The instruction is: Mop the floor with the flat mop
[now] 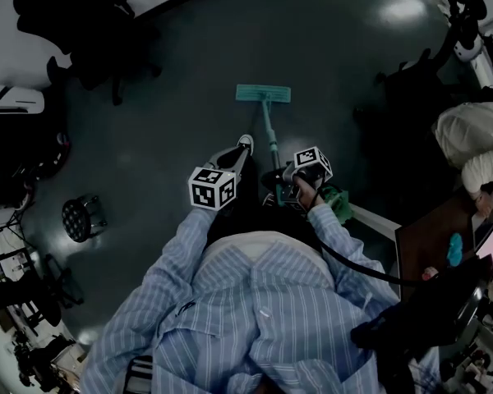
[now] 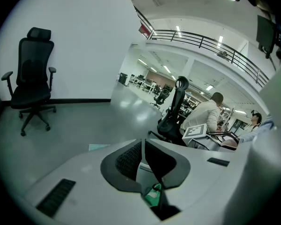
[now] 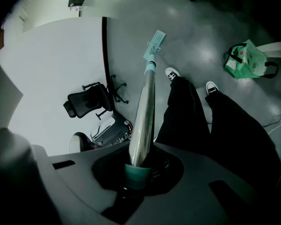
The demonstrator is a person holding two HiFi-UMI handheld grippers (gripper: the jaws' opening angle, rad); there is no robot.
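Right gripper [image 3: 139,167] pinches the mop handle [image 3: 144,107] solo, left gripper [image 2: 143,150] pressed together empty, so the mop head [image 1: 263,93] might twist.

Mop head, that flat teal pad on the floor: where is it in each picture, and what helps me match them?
Head view: mop head upper middle, on the floor.
Left gripper view: probably the pale teal sliver below the middle, left of centre.
Right gripper view: top middle, at the handle's far end.
Shared landmark: the black office chair.
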